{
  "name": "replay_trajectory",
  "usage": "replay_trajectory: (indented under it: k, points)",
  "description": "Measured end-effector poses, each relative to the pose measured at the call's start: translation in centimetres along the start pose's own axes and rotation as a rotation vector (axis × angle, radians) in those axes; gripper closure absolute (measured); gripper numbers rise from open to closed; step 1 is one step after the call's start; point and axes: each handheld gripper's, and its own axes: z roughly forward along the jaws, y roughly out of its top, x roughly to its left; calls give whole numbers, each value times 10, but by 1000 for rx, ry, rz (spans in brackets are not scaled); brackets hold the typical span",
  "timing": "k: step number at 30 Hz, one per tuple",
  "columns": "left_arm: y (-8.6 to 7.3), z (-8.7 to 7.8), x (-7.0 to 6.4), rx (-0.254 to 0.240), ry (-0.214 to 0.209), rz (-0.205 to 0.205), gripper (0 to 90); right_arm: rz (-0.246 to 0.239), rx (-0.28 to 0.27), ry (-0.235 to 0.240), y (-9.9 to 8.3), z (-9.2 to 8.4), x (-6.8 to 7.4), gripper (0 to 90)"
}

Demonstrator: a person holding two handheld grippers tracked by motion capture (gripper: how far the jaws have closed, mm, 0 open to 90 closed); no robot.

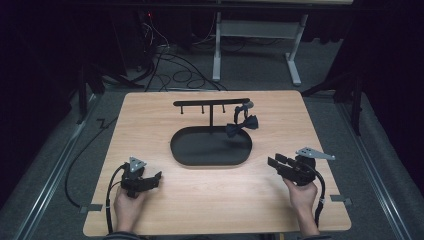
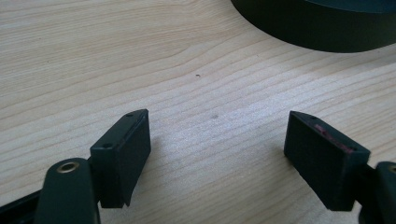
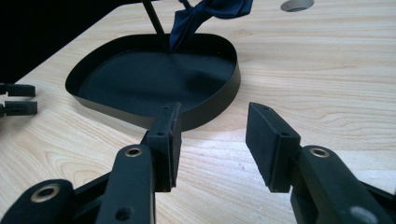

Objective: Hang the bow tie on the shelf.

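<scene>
Both claws, left (image 2: 217,140) and right (image 3: 212,140), wide apart, empty, above bare table (image 2: 140,56).

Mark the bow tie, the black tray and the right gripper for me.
bow tie (image 1: 242,125), high view, on its knot, hanging from the rack.
black tray (image 3: 212,106), right gripper view, on its near wall.
right gripper (image 1: 276,162), high view, between the tips of its open jaws.

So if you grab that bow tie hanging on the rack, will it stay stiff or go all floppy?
Probably floppy: the bow tie looks like soft cloth, and its folds droop in the right gripper view. It likely weighs little, since it dangles from the thin bar of the rack by a strap. Pulled sideways, it might snag and rock the rack, though its wide tray should steady it.
</scene>
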Motion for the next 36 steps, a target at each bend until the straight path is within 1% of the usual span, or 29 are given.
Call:
replay_trajectory:
  k: [4, 10, 12, 20, 24, 27, 30, 35, 36]
  points:
    - [0, 0, 0, 0, 0, 0, 232, -6, 6, 3, -2, 3, 1, 574]
    - [0, 0, 0, 0, 0, 0, 232, 1, 15, 4, -4, 7, 2, 580]
    - [0, 0, 0, 0, 0, 0, 232, -11, 19, -4, -5, 8, 3, 585]
    - [0, 0, 0, 0, 0, 0, 232, -27, 39, -16, -9, 15, 7, 589]
    - [0, 0, 0, 0, 0, 0, 232, -24, 45, -14, -10, 18, 8, 589]
    - [0, 0, 0, 0, 0, 0, 232, -34, 51, -20, -10, 20, 9, 589]
    - [0, 0, 0, 0, 0, 0, 231, -29, 57, -20, -12, 22, 9, 589]
    - [0, 0, 0, 0, 0, 0, 231, -35, 66, -37, -15, 26, 8, 589]
    - [0, 0, 0, 0, 0, 0, 231, -29, 70, -38, -16, 27, 8, 589]
